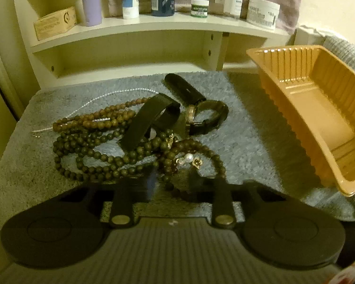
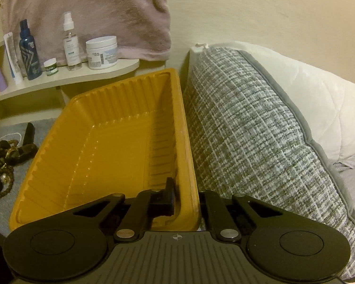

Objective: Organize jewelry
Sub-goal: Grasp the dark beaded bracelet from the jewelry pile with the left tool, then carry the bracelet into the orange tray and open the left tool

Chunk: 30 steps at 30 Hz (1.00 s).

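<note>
Right tool (image 2: 185,198) clamps the ribbed orange plastic tray's (image 2: 101,146) wall, steadying it for loading; left tool (image 1: 171,184) spreads wide before tangled brown bead necklaces (image 1: 101,151).

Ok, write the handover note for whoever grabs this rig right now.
Right claw: shut on the near right wall of the yellow tray, one finger inside, one outside; the tray looks tilted.
Left claw: open, holding nothing, low over the near edge of the jewelry pile.
Pile sits on the grey mat: tangled bead necklaces, thin pearl strand, black-strapped watch, pearl earring.
Done: nothing shows in the tray.
Left: every piece still needs untangling and moving into the tray, right of the pile against the grey pillow.
</note>
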{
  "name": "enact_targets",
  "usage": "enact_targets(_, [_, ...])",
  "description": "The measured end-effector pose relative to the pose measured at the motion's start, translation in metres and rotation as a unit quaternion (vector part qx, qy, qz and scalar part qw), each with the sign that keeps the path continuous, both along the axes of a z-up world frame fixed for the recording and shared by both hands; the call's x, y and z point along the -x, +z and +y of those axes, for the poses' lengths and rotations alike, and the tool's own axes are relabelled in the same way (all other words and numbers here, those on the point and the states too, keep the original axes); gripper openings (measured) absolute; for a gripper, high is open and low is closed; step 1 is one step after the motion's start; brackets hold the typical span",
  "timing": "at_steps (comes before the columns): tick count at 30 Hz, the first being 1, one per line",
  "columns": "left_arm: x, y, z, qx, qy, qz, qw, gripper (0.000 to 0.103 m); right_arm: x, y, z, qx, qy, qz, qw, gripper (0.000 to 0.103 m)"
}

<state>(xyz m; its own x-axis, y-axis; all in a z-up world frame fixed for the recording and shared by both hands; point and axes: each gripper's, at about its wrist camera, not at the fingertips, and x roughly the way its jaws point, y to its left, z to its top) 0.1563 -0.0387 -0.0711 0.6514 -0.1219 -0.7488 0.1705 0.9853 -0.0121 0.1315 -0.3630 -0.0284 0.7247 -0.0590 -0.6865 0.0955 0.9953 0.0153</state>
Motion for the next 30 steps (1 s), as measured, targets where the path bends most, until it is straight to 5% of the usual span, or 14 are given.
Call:
enact_targets(4, [0.003,0.006,0.003,-0.005,-0.001,-0.004,1.0,0.006,-0.001,0.0,0.001,0.003,0.001,-0.001,1.0,0.006])
enact_targets(19, [0.008,0.069,-0.017,0.019,-0.04,-0.075,0.9962,0.006,0.003,0.0,0.004,-0.005,0.001,-0.01,1.0,0.005])
enact_targets(30, [0.004,0.117,-0.076,0.068,-0.117,-0.121,0.9834,0.006,0.007,0.001,0.006,-0.013,-0.001,-0.018,1.0,0.004])
